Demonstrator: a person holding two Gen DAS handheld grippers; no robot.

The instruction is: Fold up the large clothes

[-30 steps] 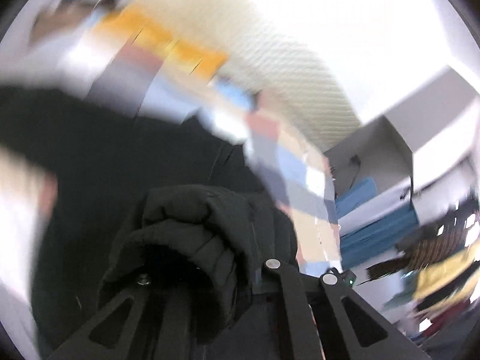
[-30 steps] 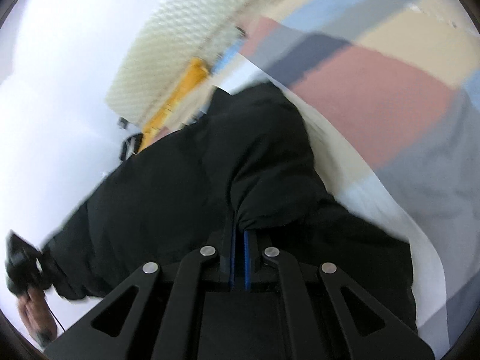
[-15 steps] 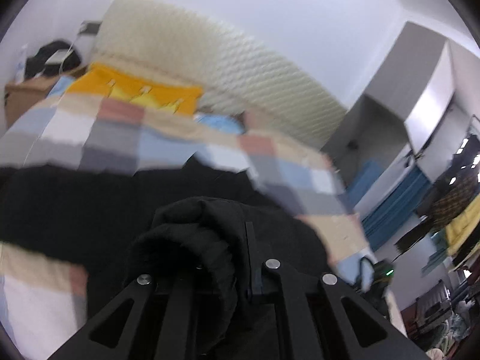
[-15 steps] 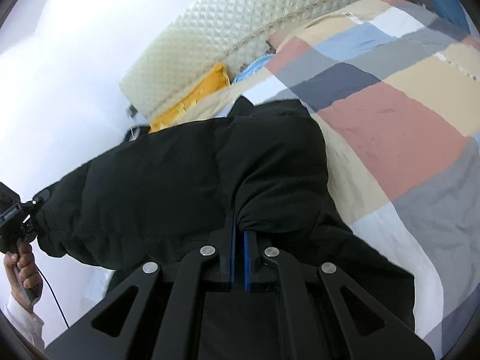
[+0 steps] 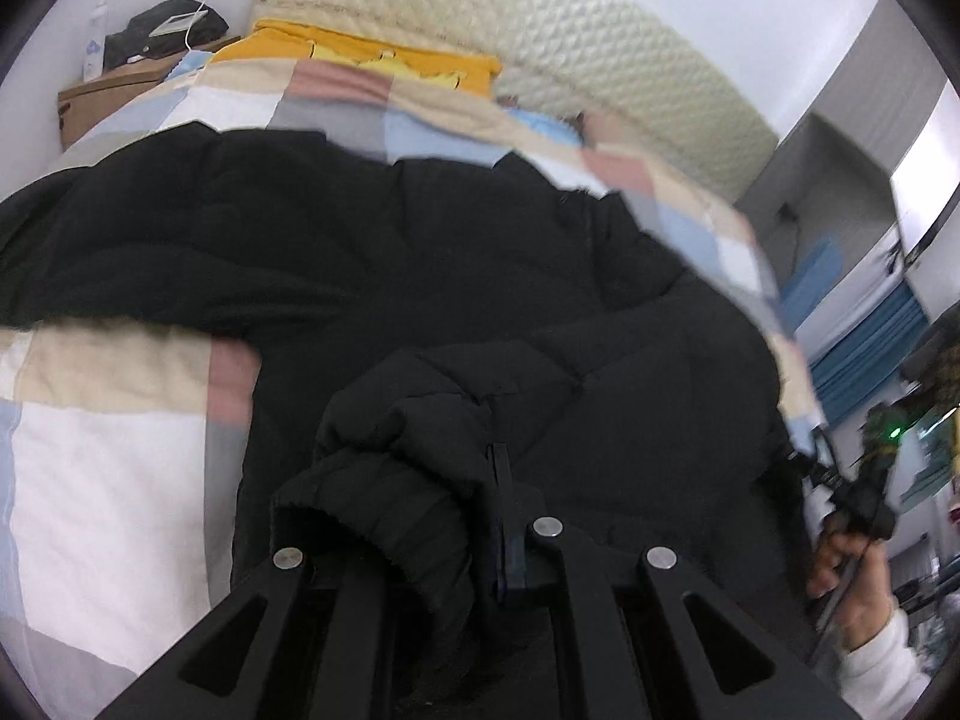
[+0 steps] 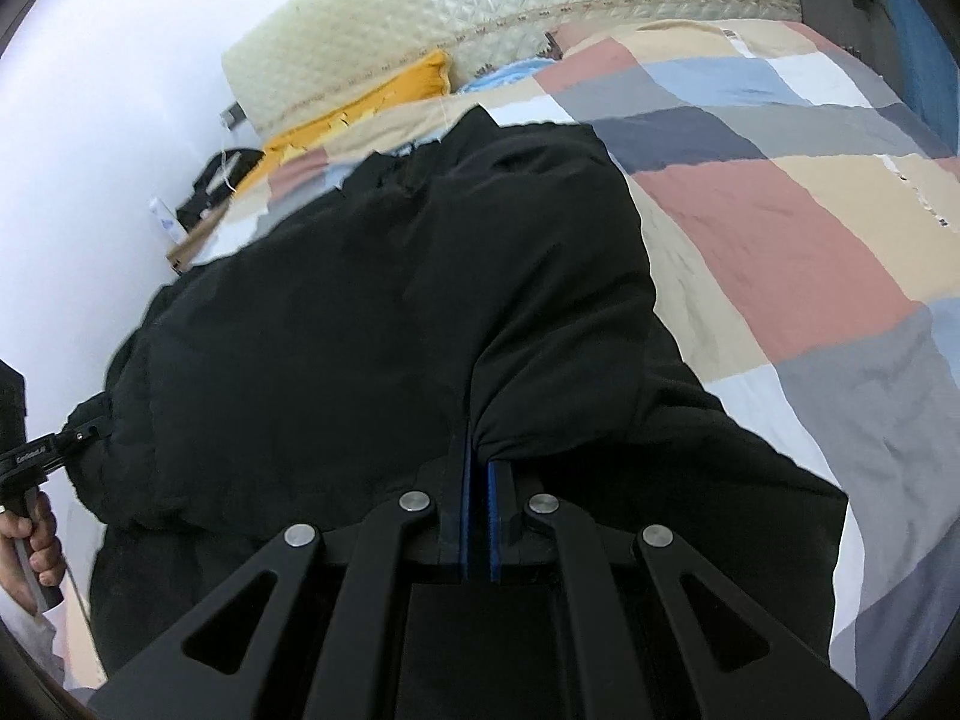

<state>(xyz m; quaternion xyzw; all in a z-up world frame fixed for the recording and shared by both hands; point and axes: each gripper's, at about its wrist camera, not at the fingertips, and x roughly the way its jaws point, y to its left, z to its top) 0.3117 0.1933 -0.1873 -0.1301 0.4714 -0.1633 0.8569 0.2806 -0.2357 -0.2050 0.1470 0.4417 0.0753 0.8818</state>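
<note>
A large black puffer jacket (image 5: 420, 252) lies spread across a bed with a patchwork quilt (image 5: 108, 468); it also fills the right wrist view (image 6: 372, 312). My left gripper (image 5: 480, 516) is shut on the jacket's sleeve cuff, which bunches over its fingers. My right gripper (image 6: 477, 480) is shut on a fold of the jacket's edge, blue pads pressed together. Each gripper shows in the other's view, held in a hand: the right one (image 5: 864, 492) and the left one (image 6: 30, 456).
A quilted cream headboard (image 5: 540, 18) and a yellow pillow (image 5: 372, 57) are at the bed's far end. A wooden nightstand (image 5: 108, 96) with a bottle and dark items stands at the left. A grey wardrobe (image 5: 840, 192) and hanging clothes are at the right.
Both grippers have dropped toward the bed with the jacket still held. The jacket now lies flatter and wider across the quilt.
</note>
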